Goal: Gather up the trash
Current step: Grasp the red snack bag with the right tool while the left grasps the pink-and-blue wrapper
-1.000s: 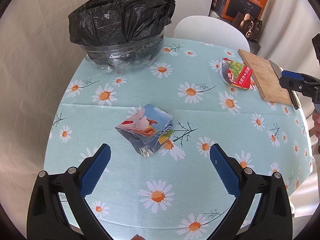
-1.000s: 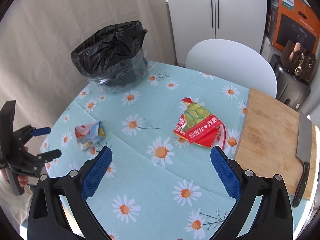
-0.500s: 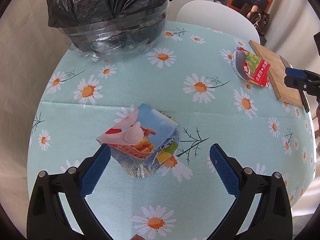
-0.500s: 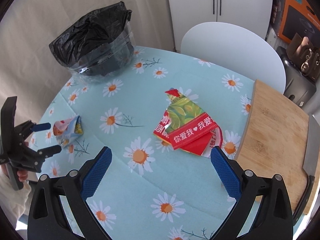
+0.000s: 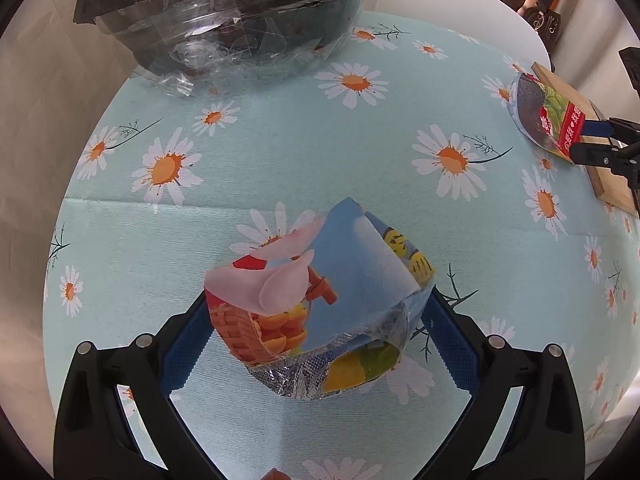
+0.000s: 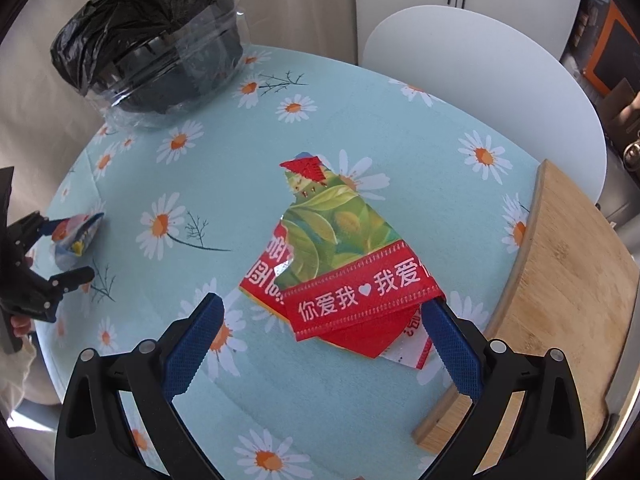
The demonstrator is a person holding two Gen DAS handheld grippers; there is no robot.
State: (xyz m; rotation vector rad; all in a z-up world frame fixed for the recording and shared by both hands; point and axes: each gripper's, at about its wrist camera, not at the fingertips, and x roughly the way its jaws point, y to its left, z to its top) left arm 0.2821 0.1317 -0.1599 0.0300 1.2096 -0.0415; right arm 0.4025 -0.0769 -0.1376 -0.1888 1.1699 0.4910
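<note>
Wrappers now between spread fingers: blue wrapper (image 5: 320, 304) left gripper (image 5: 316, 328), red wrapper (image 6: 348, 276) right gripper (image 6: 324, 332).

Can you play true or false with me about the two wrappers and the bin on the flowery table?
1. The blue wrapper sits between the open fingers of the left gripper. True.
2. The red and green wrapper is already inside the bin. False: it lies on the tablecloth, between the open fingers of the right gripper.
3. The bin has a black bag in it. True.
4. The wooden cutting board is under the bin. False: it lies at the table's other side, next to the red and green wrapper.
</note>
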